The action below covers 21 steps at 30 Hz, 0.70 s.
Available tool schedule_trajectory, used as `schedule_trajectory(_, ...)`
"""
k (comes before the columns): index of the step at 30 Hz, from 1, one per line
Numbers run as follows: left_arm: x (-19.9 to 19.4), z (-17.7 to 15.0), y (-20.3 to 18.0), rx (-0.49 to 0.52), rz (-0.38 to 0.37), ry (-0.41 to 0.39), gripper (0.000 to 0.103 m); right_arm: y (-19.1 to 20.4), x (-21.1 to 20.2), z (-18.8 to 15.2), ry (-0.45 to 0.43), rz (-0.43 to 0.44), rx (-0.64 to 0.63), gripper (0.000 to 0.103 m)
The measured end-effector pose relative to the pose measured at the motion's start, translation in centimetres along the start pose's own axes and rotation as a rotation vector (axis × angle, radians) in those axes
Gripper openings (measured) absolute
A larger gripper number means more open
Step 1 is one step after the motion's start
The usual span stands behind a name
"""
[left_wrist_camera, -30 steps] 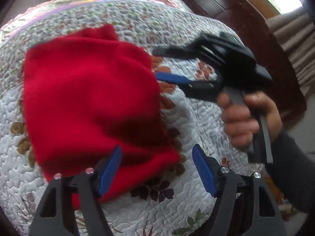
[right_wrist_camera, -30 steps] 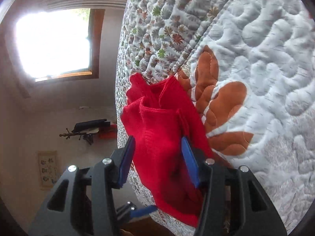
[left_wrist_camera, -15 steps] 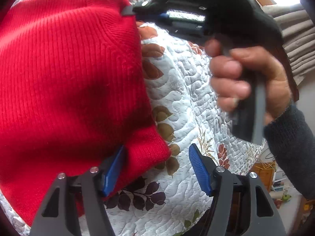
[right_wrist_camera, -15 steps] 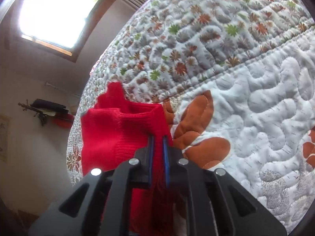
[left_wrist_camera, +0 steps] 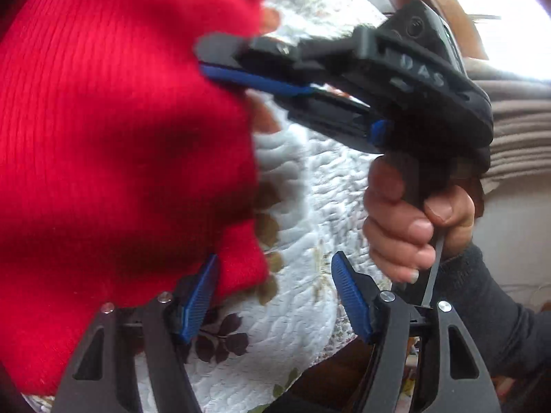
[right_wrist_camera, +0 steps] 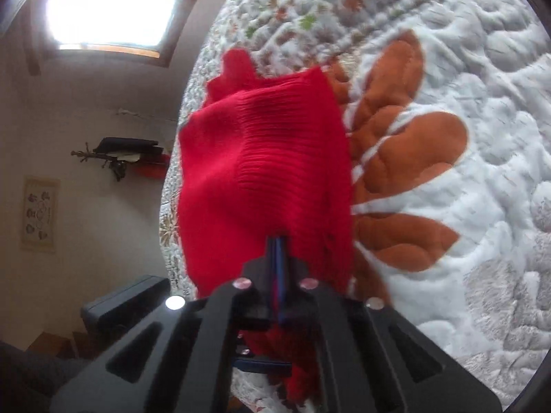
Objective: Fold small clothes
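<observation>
Presently, a red knitted garment (left_wrist_camera: 113, 144) is seen filling the left half of the left wrist view, spread over a white quilted bedcover (left_wrist_camera: 310, 227) with brown and rust leaf patterns. The left gripper (left_wrist_camera: 275, 296) appears at the bottom of that frame with its jaws set wide apart; the blue pad of one finger (left_wrist_camera: 198, 297) lies against the lower right corner of the garment, while the other blue pad (left_wrist_camera: 351, 301) stands over bare quilt, so nothing is clasped between them. In the upper middle of the same frame, the right gripper (left_wrist_camera: 220, 56) is seen from the side, its fingers pressed together on the right edge of the garment. Its handle is gripped by a hand (left_wrist_camera: 409, 227) at the right of the frame, with a dark sleeve (left_wrist_camera: 489, 313) running off to the lower right.

In the right wrist view, the right gripper (right_wrist_camera: 279, 244) is shown at the lower centre with its blue pads closed to a narrow slit, red knit being pinched between them. The garment (right_wrist_camera: 265, 158) is bunched and raised above the fingers in the middle of the frame, against the quilt (right_wrist_camera: 482, 186) with large rust-coloured petals at the right. A bright window (right_wrist_camera: 106, 3) is visible at the upper left, and a small framed picture (right_wrist_camera: 39, 213) on the wall at the left edge.
</observation>
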<state>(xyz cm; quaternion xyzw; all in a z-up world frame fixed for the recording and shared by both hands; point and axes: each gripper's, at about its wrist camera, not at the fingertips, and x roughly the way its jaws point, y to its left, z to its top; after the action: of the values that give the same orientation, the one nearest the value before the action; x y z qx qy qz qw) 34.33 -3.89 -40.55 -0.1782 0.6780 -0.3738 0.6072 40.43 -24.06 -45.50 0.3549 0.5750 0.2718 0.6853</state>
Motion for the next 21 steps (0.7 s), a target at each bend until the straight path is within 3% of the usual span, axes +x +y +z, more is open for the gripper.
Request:
schedule_trajectory(2, -0.4, 0.0, -0.5, 0.003, -0.004, -0.002, 0.068, 0.0, -1.1, 0.2, -0.023, -0.014, 0.0, 0.002)
schedule_trajectory(4, -1.4, -0.2, -1.5, 0.028, -0.035, -0.018, 0.068, 1.1, -2.3, 0.0, -0.038, 0.009, -0.019, 0.016)
schedule_trajectory(5, -1.8, -0.3, -1.8, 0.036, -0.048, -0.028, 0.068, 1.6, -2.9, -0.5, -0.032, 0.034, -0.026, 0.017)
schedule_trajectory(7, -2.3, -0.6, -2.1, 0.037, -0.061, -0.042, 0.069, 2.4, -2.4, -1.8, 0.022, 0.075, -0.043, 0.017)
schedule_trajectory(9, -1.8, -0.7, -1.6, 0.024, -0.047, -0.04, 0.069, 2.9, -0.9, -2.5, 0.087, 0.041, -0.075, 0.017)
schedule_trajectory(11, -1.0, -0.7, -0.9, -0.001, -0.04, -0.025, 0.069, 1.7, 0.1, -2.8, 0.113, -0.023, -0.065, 0.005)
schedule_trajectory(12, -0.4, -0.7, -0.6, -0.006, -0.034, -0.011, 0.069, 1.0, 0.0, -2.7, 0.098, -0.037, -0.05, 0.0)
schedule_trajectory(15, 0.2, -1.4, -0.7, 0.023, -0.004, 0.013, 0.069, 0.6, -1.2, -2.8, 0.07, -0.036, -0.013, 0.0)
schedule_trajectory(18, -0.4, -1.7, -2.1, 0.049, -0.012, -0.006, 0.069, 1.7, -3.4, -2.6, 0.03, -0.028, -0.024, 0.009)
schedule_trajectory(20, -0.9, -2.3, -2.4, 0.071, -0.021, -0.049, 0.07, 2.9, -4.8, -1.0, -0.042, -0.045, -0.053, 0.012)
schedule_trajectory(21, -1.0, -2.4, -2.7, 0.074, -0.023, -0.061, 0.07, 3.4, -5.4, 0.3, -0.091, -0.062, -0.061, 0.02)
